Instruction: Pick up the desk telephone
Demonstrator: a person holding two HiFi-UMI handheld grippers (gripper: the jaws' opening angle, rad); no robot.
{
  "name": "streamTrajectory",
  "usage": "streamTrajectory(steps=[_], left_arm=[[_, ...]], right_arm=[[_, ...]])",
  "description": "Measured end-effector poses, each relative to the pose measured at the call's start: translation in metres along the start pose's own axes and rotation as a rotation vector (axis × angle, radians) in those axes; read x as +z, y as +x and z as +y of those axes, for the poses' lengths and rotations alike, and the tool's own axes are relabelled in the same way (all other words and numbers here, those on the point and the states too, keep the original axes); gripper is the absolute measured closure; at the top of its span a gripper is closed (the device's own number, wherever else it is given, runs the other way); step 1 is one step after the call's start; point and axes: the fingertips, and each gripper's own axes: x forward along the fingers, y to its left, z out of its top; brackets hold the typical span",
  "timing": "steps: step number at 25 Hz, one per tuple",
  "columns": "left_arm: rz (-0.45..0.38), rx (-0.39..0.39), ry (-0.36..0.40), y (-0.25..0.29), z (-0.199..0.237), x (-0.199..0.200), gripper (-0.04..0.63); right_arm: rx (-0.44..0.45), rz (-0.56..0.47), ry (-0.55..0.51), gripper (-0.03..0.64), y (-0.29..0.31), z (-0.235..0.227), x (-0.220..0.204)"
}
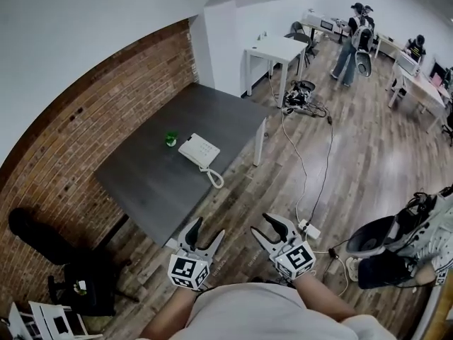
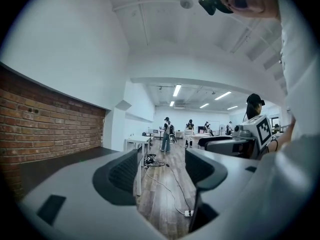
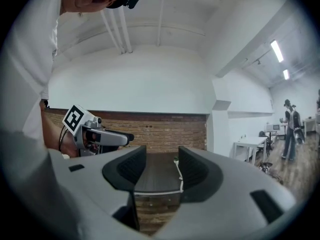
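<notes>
While both grippers hang short of the table [image 1: 141, 190], nothing is in hand yet.

Head view – the phone [image 1: 199, 150] lies flat on the dark table, near the edge that faces the open floor, with a small green thing [image 1: 170, 139] just beside it on the wall side. Its long axis runs on a slant, from far-left to near-right. The coiled cord [image 1: 214, 178] trails off the near corner toward me. The left gripper [image 1: 209, 229] sits almost straight below the phone in this view and is the nearer one. The right gripper [image 1: 260, 225] is off to the side, a bit farther. Both are well apart from the phone, over the floor by the table's near corner, jaws spread wide and empty.

Left gripper view – the left gripper [image 2: 160, 169] has its jaws wide, with only floorboards and a floor cable between them. It points past the table's end into the room, so the phone is not in this view; the tabletop [image 2: 45, 166] is a dark strip at far left. The right gripper [image 2: 250, 134] shows alongside.

Right gripper view – the right gripper [image 3: 162, 166] also stands wide and empty, but it looks along the tabletop [image 3: 157, 174] toward the brick wall. A white sliver [image 3: 178, 170] by its right pad is probably the cord or phone edge; too small to say. I judge that the reach must go forward and toward the wall.
</notes>
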Motion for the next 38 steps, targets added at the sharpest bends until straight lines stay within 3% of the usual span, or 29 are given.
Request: streamTrajectory(steps=[8, 22, 28, 38], left_arm=[[0.019, -0.037, 0.022, 0.059, -0.039, 0.001, 0.273], [0.019, -0.142, -0.056, 0.159, -0.031, -0.005, 0.264], [0.018, -0.158, -0.065, 0.201, 0.01, -0.003, 0.261], [0.027, -0.139, -0.076, 0.239, 0.138, 0.016, 0.255]], right_arm=[[-0.046, 0.0, 0.034, 0.405, -0.033, -0.064, -0.014], [-0.142, 0.045, 0.068, 0.405, -0.019, -0.127, -0.03], [-0.14, 0.055, 0.074, 0.404, 0.033, -0.153, -0.037], [-0.101, 0.051, 0.089, 0.405, 0.181, -0.179, -0.021]])
